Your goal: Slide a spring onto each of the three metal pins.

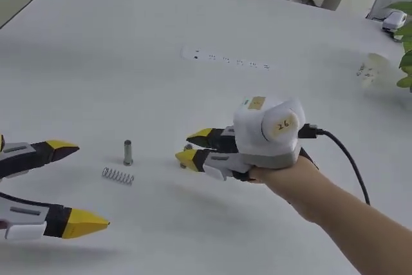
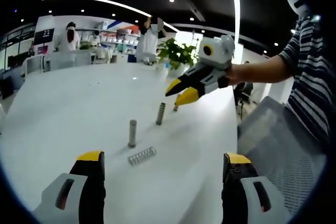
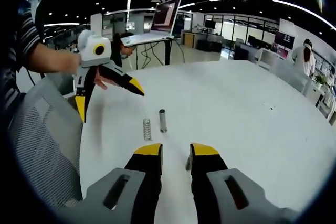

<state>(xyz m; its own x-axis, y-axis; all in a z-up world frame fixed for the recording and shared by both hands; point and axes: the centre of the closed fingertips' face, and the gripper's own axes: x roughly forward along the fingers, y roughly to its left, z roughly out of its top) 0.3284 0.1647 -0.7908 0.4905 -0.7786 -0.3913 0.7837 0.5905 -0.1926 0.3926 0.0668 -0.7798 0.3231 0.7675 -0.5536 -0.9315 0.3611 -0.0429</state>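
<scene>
Right gripper view puts my right claw (image 3: 176,150) low over the tabletop (image 3: 252,129). Its jaws are a narrow gap apart, clamping nothing I can make out. A slim metal piece (image 3: 187,163) stands in that gap; I cannot tell what it is. Farther out stands a bare metal pin (image 3: 163,120), with a loose spring (image 3: 147,129) lying just beside it. My left claw (image 2: 164,157) hangs wide open and empty, near that spring.

My worry is that pinching the spring off-centre could make it squirt away or roll, or that a jaw could topple the upright pin.

Left gripper view gives me a farther sleeved pin (image 2: 160,114), apparently wearing a spring already. In the head view the right claw's tips crowd that spot and I cannot read it.
</scene>
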